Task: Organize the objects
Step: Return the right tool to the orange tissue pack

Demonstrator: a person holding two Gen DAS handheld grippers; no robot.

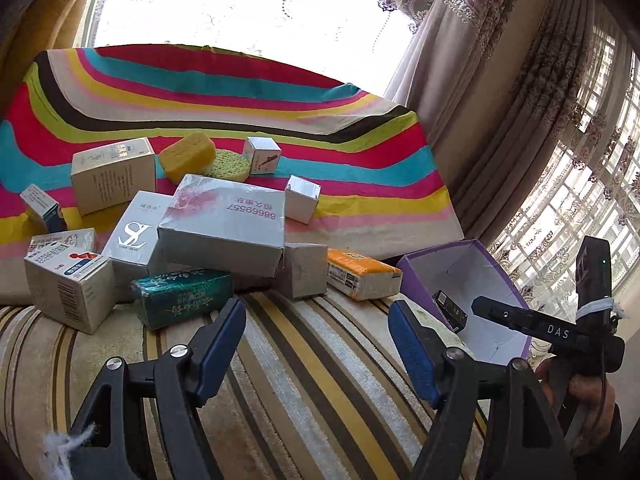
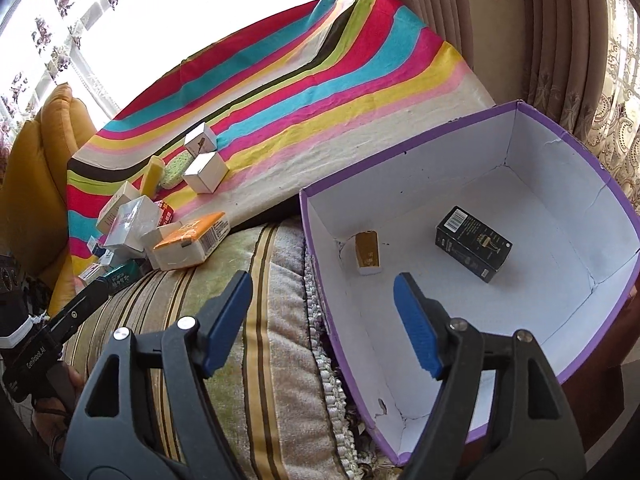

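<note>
A pile of small boxes lies on the sofa: a large grey box [image 1: 224, 228], a green box [image 1: 182, 296], an orange tissue pack [image 1: 362, 278], a white-blue box [image 1: 70, 284], and yellow [image 1: 187, 156] and green [image 1: 228, 166] sponges. A purple open box [image 2: 472, 248] with a white inside holds a black box [image 2: 474, 244] and a small gold box [image 2: 368, 254]. My left gripper [image 1: 316, 318] is open and empty above the striped cushion, just short of the pile. My right gripper [image 2: 322, 294] is open and empty over the purple box's near-left rim.
A rainbow-striped cloth [image 1: 240, 92] covers the sofa back and seat behind the pile. A striped cushion [image 2: 240, 320] lies under both grippers. Curtains [image 1: 500, 100] and windows stand behind and to the right. A yellow pillow [image 2: 36, 184] sits at the far left.
</note>
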